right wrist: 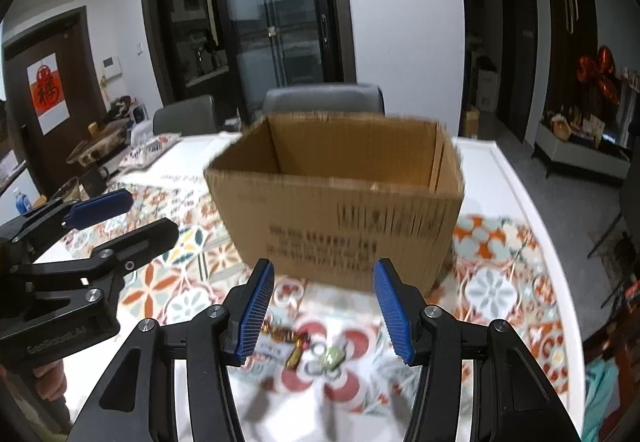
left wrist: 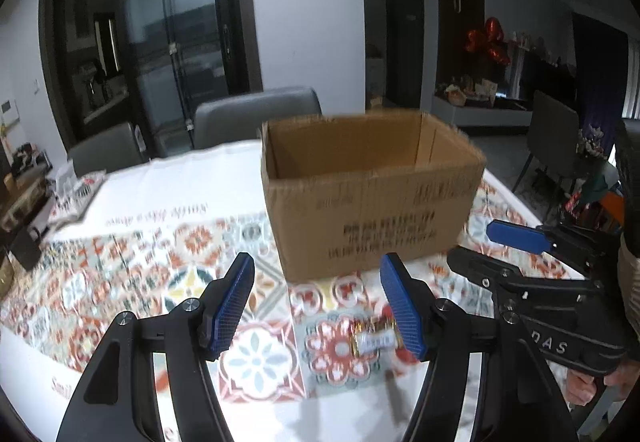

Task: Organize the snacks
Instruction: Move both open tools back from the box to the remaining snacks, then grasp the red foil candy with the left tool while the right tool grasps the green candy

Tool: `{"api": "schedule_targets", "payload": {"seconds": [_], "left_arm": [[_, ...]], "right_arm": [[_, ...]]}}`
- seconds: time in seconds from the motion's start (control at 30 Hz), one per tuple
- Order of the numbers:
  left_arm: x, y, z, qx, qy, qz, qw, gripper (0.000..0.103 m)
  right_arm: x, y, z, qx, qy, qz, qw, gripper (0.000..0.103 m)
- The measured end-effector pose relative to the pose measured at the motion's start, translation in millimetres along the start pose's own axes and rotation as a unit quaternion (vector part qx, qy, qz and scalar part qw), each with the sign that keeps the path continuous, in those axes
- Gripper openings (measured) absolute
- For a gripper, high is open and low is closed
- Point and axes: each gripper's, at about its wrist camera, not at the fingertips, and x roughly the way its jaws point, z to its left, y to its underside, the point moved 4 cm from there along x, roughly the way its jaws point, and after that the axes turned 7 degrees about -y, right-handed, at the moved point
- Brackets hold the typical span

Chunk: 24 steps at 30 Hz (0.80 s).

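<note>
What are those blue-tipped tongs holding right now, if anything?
Nothing. Both the left tongs and right tongs stand open and empty above the wrapped candies lying on the patterned tablecloth.

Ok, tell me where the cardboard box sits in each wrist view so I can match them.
Left wrist view: the cardboard box stands at centre, slightly right, open top up, beyond the left hand-held gripper.
Right wrist view: the cardboard box is at centre, straight beyond the right hand-held gripper.
Shared landmark: the grey chair just behind the box.
</note>
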Motion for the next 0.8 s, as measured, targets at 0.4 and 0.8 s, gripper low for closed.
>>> {"api": "schedule_targets", "payload": {"seconds": [0.4, 0.8], "left_arm": [[28, 54, -6, -0.019, 0.011, 0.069, 0.9974, 0.064], [54, 77, -20, -0.003, 0.015, 0.104, 0.9945, 0.064]], "right_arm": [[37, 48, -1, 0.017, -0.002, 0.063, 0.998, 0.046], [71, 74, -20, 0.051, 0.002, 0.113, 0.992, 0.036]]}}
